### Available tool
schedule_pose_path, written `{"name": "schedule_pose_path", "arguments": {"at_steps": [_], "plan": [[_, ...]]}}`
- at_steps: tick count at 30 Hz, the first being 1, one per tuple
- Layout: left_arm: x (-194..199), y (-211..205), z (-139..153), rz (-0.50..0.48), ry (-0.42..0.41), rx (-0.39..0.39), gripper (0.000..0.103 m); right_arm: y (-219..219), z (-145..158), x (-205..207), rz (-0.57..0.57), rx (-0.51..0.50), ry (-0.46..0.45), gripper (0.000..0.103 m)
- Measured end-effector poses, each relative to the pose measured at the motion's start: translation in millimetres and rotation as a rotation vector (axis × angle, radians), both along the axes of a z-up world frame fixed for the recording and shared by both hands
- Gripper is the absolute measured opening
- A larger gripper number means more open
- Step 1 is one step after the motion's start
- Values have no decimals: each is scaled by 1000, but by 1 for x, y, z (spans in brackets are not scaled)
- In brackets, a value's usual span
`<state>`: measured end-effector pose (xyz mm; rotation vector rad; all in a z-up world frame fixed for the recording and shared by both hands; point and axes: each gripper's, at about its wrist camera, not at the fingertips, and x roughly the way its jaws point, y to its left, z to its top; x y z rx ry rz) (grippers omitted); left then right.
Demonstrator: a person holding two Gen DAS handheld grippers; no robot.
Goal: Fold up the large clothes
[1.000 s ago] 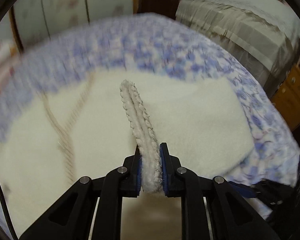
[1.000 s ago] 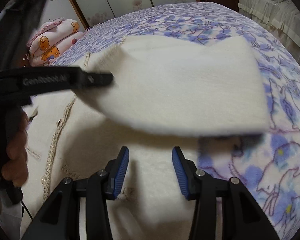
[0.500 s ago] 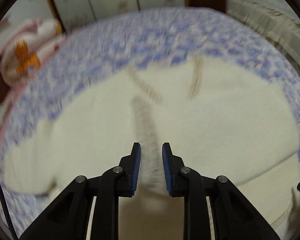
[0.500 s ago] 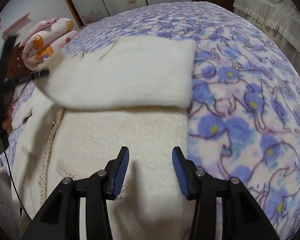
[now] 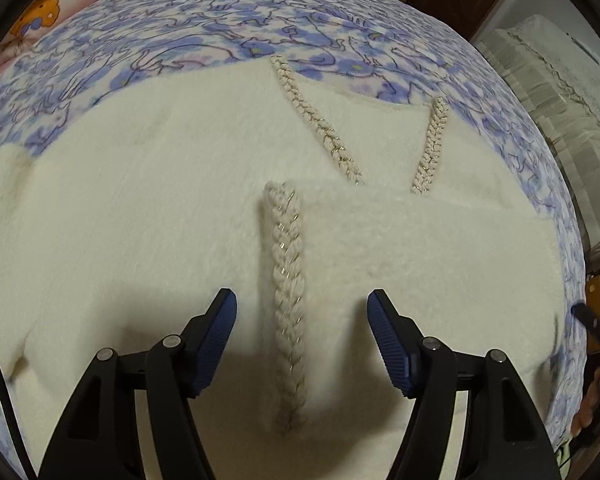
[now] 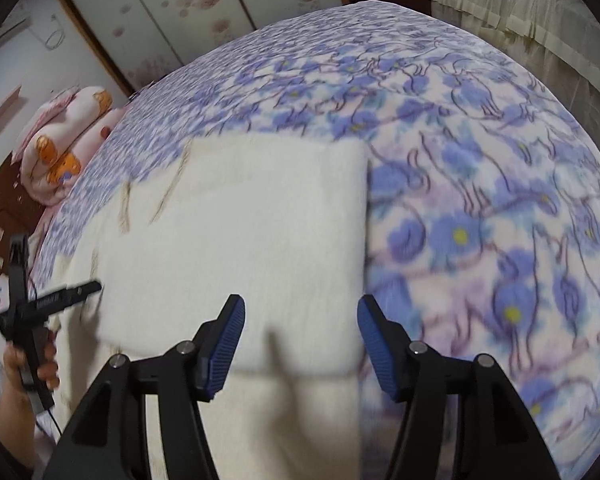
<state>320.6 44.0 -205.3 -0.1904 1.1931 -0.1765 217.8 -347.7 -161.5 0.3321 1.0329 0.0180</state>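
My left gripper (image 5: 302,334) points steeply down over the cream fleece garment (image 5: 140,220), which lies spread on the bed's blue-flowered blanket (image 5: 220,40); its jaws are opening, and the braided cuff trim (image 5: 286,280) lies free on the cloth between the pads, touched by neither. That cuff ends a sleeve (image 5: 440,248) now laid across the garment's body, its braid just short of the two braided front edges (image 5: 320,128) that run toward the neckline. My right gripper (image 6: 301,346) is also opening, with nothing pinched: only the near edge of the folded sleeve panel (image 6: 252,240) sits below and between its blue pads. In my judgement the task is at an early-to-middle stage: one sleeve appears folded inward; the other side of the garment, seen at the left of the left wrist view, looks unfolded, and the fold of the body into a compact stack is not yet done. Around the work: a rolled pink quilt with orange bears (image 6: 66,152) at the head of the bed, sliding wardrobe doors (image 6: 204,12) behind, a draped pale cover (image 6: 532,28) beside the bed. Nothing lies on the garment itself; the right view is blurred, so finer creases cannot be judged.
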Motion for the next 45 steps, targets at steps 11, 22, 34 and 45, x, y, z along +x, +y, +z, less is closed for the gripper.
{"name": "schedule_pose_path", "arguments": {"at_steps": [11, 22, 34, 45], "plan": [[17, -22, 21, -86, -133, 95, 15, -17, -33, 74, -79, -91, 67, 19], [23, -15, 8, -19, -117, 118, 30, -15, -25, 61, -107, -168, 53, 28], [-43, -40, 43, -89, -182, 18, 30, 102, -10, 4, 188, -158, -15, 29], [-57, -68, 2, -110, -103, 58, 30, 107, -35, -7, 138, -250, 35, 29]]}}
